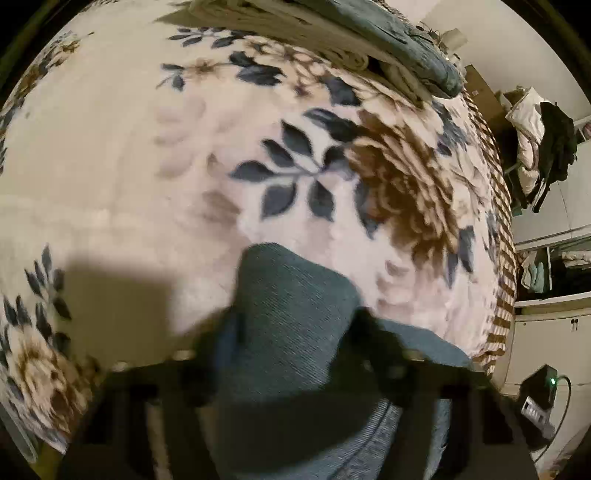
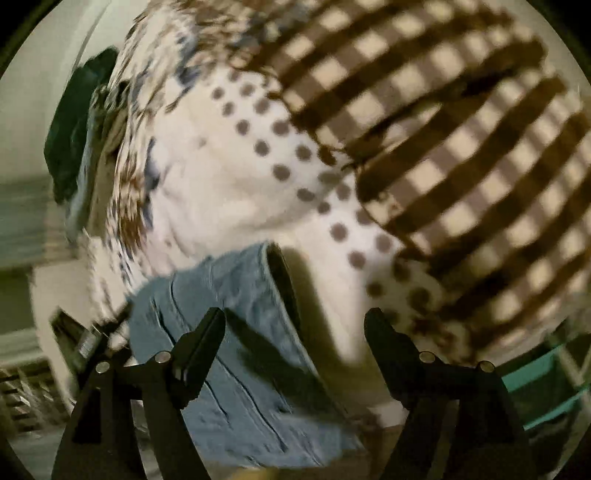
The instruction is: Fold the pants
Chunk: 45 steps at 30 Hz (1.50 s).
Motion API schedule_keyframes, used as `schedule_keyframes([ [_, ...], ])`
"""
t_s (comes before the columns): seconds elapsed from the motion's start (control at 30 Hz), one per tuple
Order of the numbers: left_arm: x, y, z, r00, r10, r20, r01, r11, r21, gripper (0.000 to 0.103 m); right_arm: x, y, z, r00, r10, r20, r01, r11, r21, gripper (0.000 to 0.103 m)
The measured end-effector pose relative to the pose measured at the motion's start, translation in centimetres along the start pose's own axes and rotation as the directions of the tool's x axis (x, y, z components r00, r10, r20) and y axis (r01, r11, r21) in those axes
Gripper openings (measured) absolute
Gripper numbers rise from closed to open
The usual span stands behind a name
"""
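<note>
Denim filled the near view: the left gripper (image 1: 291,354) pinched a bunched fold of the pants (image 1: 295,295), while the right gripper (image 2: 295,332) hung with jaws spread wide and empty, the pale pant leg (image 2: 236,332) lying just beside its left finger, near the bed's checked edge. To fold well, I judged, that loose hem wanted regripping squarely before lifting. One pair of pants and two grippers showed over one floral blanket (image 1: 147,166); one folded stack (image 1: 332,29) lay at the far edge.

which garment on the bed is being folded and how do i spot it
Start at the bed's floral blanket. At its near edge, between the left tongs, lies the blue denim pants. Unlike the folded pile at the far edge, it is a single loose piece.
</note>
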State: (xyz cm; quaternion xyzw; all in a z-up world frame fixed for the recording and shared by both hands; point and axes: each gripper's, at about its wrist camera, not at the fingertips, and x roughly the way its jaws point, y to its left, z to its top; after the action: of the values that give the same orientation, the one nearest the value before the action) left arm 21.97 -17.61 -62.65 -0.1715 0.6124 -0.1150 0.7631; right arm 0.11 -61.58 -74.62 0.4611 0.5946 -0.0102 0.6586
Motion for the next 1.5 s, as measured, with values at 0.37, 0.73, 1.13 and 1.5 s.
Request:
schedule_keyframes([
  [0.37,1.3,1.3,0.8,0.998,0.023,-0.052,-0.021,0.999,0.038,0.039,0.1,4.8,0.1,0.986,-0.144,0.089,0.154,0.980,-0.123,0.007],
  [0.73,-4.9,2.5,-2.9,0.994,-0.106,-0.041,0.100,0.987,-0.124,0.076,-0.9,-1.4,-3.3,0.991,-0.083,-0.109,0.080,0.996,-0.035,0.076],
  [1.13,-3.8,1.6,-5.5,0.992,-0.100,-0.077,0.091,0.990,-0.109,0.086,-4.6,-2.4,-7.4,0.988,-0.147,0.051,0.148,0.989,-0.019,0.007],
  [1.5,0.1,1.3,0.6,0.992,-0.125,-0.029,0.120,0.984,-0.134,0.042,-2.9,-1.8,-7.2,0.971,-0.239,0.013,0.239,0.969,-0.059,0.007],
])
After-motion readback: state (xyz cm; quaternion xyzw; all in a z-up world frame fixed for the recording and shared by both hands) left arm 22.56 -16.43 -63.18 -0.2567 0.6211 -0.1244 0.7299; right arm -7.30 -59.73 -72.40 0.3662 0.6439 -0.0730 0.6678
